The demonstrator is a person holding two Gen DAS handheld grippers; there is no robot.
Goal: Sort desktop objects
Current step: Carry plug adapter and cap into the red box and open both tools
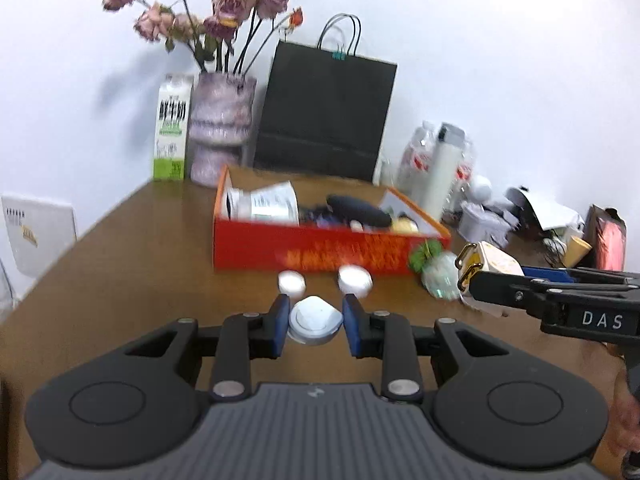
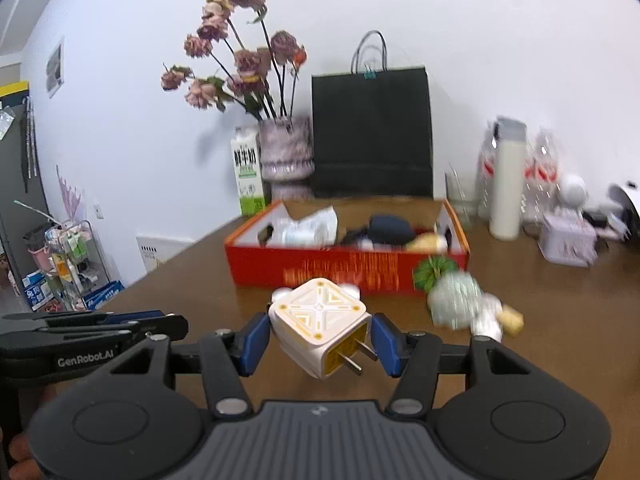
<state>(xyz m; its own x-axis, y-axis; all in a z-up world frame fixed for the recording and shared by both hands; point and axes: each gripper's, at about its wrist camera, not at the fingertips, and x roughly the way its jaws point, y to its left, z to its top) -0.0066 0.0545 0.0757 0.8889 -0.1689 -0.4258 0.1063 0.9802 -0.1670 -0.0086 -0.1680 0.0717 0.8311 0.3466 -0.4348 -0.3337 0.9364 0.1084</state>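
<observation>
My left gripper point(image 1: 316, 322) is shut on a round white case point(image 1: 314, 320), held just above the brown table point(image 1: 140, 264). Two small white round pieces point(image 1: 291, 282) point(image 1: 355, 279) lie ahead of it, before the red box point(image 1: 320, 254). My right gripper point(image 2: 320, 336) is shut on a white and yellow cube plug adapter point(image 2: 320, 324), prongs pointing right and toward me. It also shows at the right of the left wrist view point(image 1: 490, 268). The red box point(image 2: 344, 266) holds several items. A pale green toy with leaves point(image 2: 452, 292) lies at the box's right corner.
A vase of dried flowers point(image 1: 222, 128), a milk carton point(image 1: 171, 136) and a black paper bag point(image 1: 326, 116) stand behind the box. A white bottle point(image 2: 508, 184), plastic packs and small clutter point(image 2: 568, 236) fill the back right. A wire shelf point(image 2: 72, 260) stands off the table's left.
</observation>
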